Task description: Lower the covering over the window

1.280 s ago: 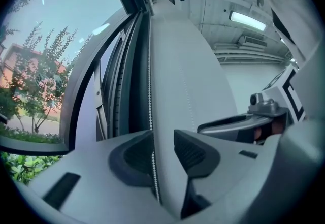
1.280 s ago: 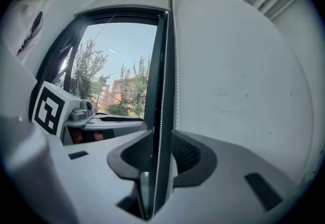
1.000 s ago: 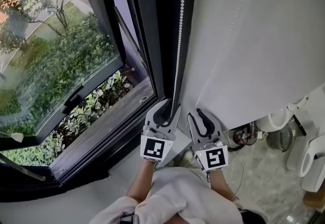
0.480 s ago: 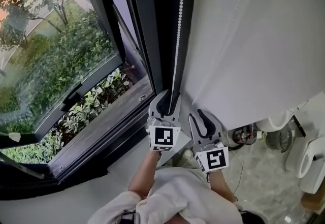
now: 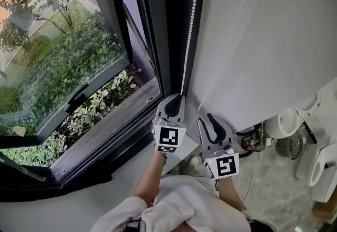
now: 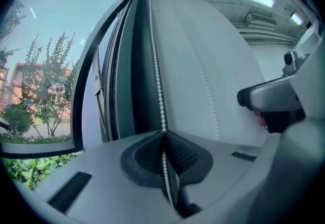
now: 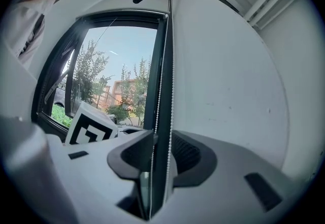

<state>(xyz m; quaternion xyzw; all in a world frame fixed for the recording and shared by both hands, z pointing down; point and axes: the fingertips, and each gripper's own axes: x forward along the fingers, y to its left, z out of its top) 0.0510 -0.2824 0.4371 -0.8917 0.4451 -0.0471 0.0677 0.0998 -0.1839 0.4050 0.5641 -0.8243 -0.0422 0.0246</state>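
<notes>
The bead chain (image 5: 190,26) hangs along the right edge of the window frame (image 5: 158,31), between the frame and the white wall (image 5: 263,41). The left gripper (image 5: 176,102) sits at the foot of that edge. Its fingers have just been closing and now clench one strand of the chain. The right gripper (image 5: 208,120) is just right of the frame, beside the left gripper and close to the wall, with its fingers released and pressing on nothing. Above both grippers, the chain runs unobstructed up the frame.
</notes>
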